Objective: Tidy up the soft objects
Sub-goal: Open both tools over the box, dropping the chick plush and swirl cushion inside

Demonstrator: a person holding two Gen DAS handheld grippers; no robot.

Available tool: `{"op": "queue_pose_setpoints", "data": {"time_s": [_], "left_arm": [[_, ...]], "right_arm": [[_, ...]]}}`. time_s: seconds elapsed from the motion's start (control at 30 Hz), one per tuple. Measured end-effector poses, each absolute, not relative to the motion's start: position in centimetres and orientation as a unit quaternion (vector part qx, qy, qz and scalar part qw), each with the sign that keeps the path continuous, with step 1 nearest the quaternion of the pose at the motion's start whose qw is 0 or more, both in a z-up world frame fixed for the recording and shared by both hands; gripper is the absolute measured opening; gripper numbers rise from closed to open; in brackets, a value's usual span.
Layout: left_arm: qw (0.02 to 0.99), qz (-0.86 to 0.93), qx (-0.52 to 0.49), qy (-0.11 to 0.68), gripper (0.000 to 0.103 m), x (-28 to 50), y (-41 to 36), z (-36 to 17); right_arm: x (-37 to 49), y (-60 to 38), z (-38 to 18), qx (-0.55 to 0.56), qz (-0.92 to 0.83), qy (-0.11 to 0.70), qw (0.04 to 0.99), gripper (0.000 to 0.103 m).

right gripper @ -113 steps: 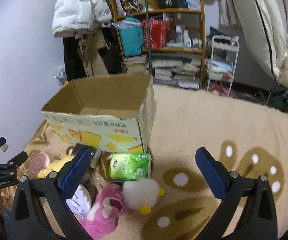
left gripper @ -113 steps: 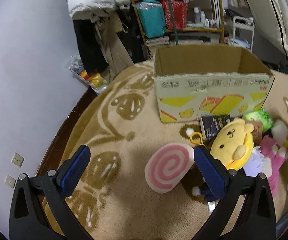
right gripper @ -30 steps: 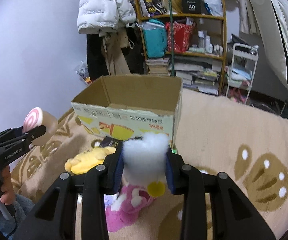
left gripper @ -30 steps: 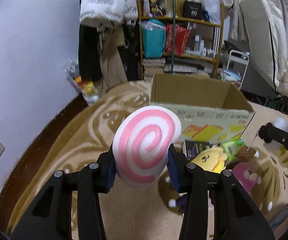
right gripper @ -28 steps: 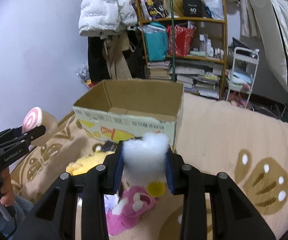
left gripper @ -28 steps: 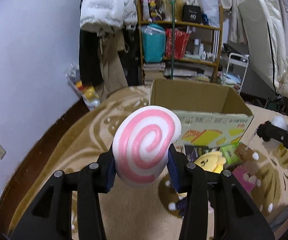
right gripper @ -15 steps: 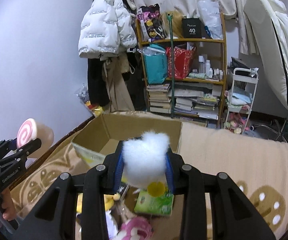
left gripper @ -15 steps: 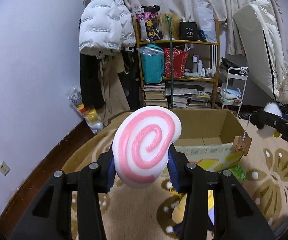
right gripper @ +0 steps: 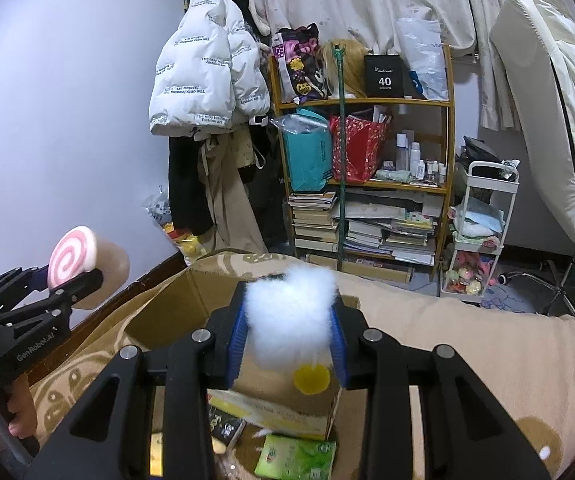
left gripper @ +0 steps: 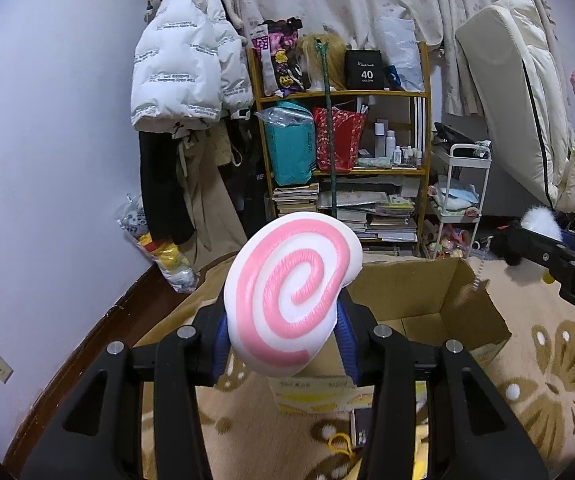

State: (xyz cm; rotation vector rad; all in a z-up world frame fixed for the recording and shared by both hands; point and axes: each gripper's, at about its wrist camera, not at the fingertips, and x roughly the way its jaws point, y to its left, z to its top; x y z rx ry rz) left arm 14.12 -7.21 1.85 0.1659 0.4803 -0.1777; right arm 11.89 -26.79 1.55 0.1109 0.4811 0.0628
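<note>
While raised above the open cardboard box point(left gripper: 439, 296), left gripper point(left gripper: 283, 332) clamped on smooth pink-and-white swirl cushion point(left gripper: 293, 296). Right gripper point(right gripper: 287, 336) squeezing fluffy white plush point(right gripper: 289, 316), round yellow foot below.

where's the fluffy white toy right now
The fluffy white toy is clamped in the right hand-held gripper, held in the air above the open cardboard box, in front of the bookshelf.

Since 3.8 seconds ago we have picked up two toys from the rug: our left gripper point(left gripper: 283, 336), then open above the pink swirl cushion point(left gripper: 291, 292), now clamps it, and our right gripper point(right gripper: 287, 338) now clamps the white fluffy toy point(right gripper: 289, 320). We have raised both high, and the cardboard box point(left gripper: 427, 296) has dropped lower in both views.
</note>
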Motion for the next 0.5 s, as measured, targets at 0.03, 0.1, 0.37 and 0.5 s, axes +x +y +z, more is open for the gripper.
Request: {"op": "queue_pose_setpoints", "data": {"time_s": [0.03, 0.1, 0.37, 0.5], "left_arm": [[0.964, -0.089, 0.082, 0.238, 0.043, 14.4, -7.4, 1.6], [0.962, -0.092, 0.082, 0.242, 0.043, 15.0, -7.6, 0.9], [0.951, -0.106, 0.078, 0.280, 0.044, 16.9, -8.4, -2.7], [0.945, -0.111, 0.085, 0.295, 0.045, 17.6, -8.8, -4.1]], "right_arm": [[11.9, -26.9, 1.6, 0.057, 0.034, 0.239, 0.969, 0.038], [12.5, -26.8, 1.1, 0.062, 0.038, 0.242, 0.968, 0.038], [14.3, -26.9, -2.0, 0.064, 0.044, 0.268, 0.960, 0.038], [14.9, -27.4, -4.1, 0.072, 0.044, 0.291, 0.953, 0.038]]}}
